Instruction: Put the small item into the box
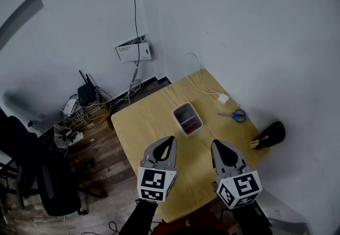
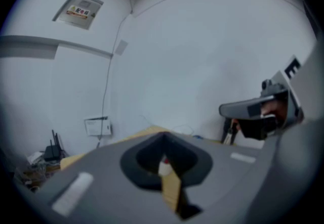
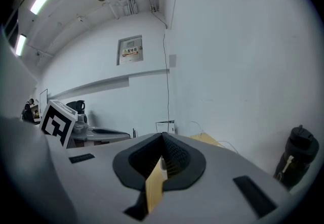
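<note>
A small pale open box (image 1: 185,111) stands in the middle of the wooden table (image 1: 138,125), and a small red item (image 1: 194,124) lies inside it at its near end. In the head view both grippers hover over the table's near part, short of the box. My left gripper (image 1: 170,139) is to the box's near left, my right gripper (image 1: 217,145) to its near right. Each has its jaws together with nothing between them. Through the left gripper (image 2: 163,137) only a slit of table shows. The right gripper (image 3: 162,137) also looks shut and empty.
Blue-handled scissors (image 1: 234,115) and a white plug (image 1: 223,98) with its cord lie at the table's right. A black bottle (image 1: 271,135) stands at the right edge. An office chair (image 1: 37,175) and a tangle of cables (image 1: 79,114) are on the floor to the left.
</note>
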